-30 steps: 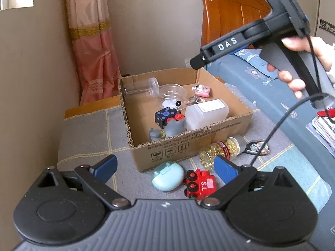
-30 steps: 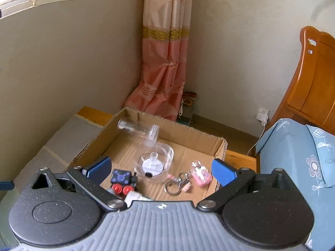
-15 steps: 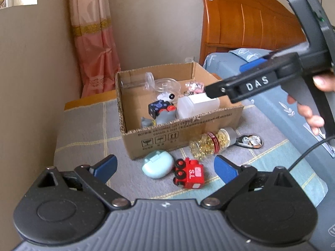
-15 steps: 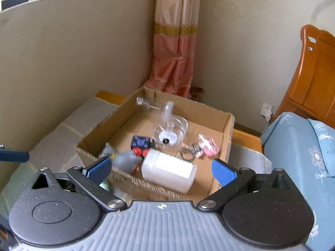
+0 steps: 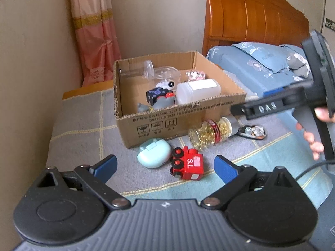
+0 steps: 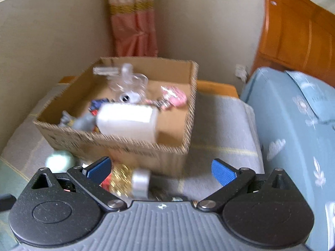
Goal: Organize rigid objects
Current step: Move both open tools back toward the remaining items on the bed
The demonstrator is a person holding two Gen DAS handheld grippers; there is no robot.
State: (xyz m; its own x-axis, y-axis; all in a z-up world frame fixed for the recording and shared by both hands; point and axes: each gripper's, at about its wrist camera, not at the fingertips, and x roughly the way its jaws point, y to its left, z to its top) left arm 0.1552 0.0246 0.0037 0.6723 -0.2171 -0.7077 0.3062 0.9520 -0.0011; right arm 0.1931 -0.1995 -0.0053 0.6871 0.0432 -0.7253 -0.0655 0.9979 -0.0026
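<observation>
A cardboard box [image 5: 182,117] [image 6: 129,144] sits on the grey blanket and holds a white plastic jar [image 5: 197,91] [image 6: 127,122], clear glassware [image 5: 165,74], a black dotted cube and a pink keyring [image 6: 173,96]. In front of it lie a mint green case [image 5: 153,155], a red toy train [image 5: 187,166], a capsule bottle [image 5: 211,132] [image 6: 127,179] and a shiny keyring [image 5: 252,131]. My left gripper [image 5: 165,167] is open, low before the train and case. My right gripper [image 6: 160,172] is open above the capsule bottle; in the left wrist view its body [image 5: 293,102] hangs to the right.
A wall runs along the left and a pink curtain [image 5: 94,31] hangs in the back corner. A bed with blue floral bedding [image 5: 261,67] and a wooden headboard [image 5: 251,18] borders the right side. A person's hand [image 5: 314,138] holds the right gripper.
The right gripper has pulled back from over the box and dropped lower, to the right front of the box above the capsule bottle. The left gripper drew back slightly.
</observation>
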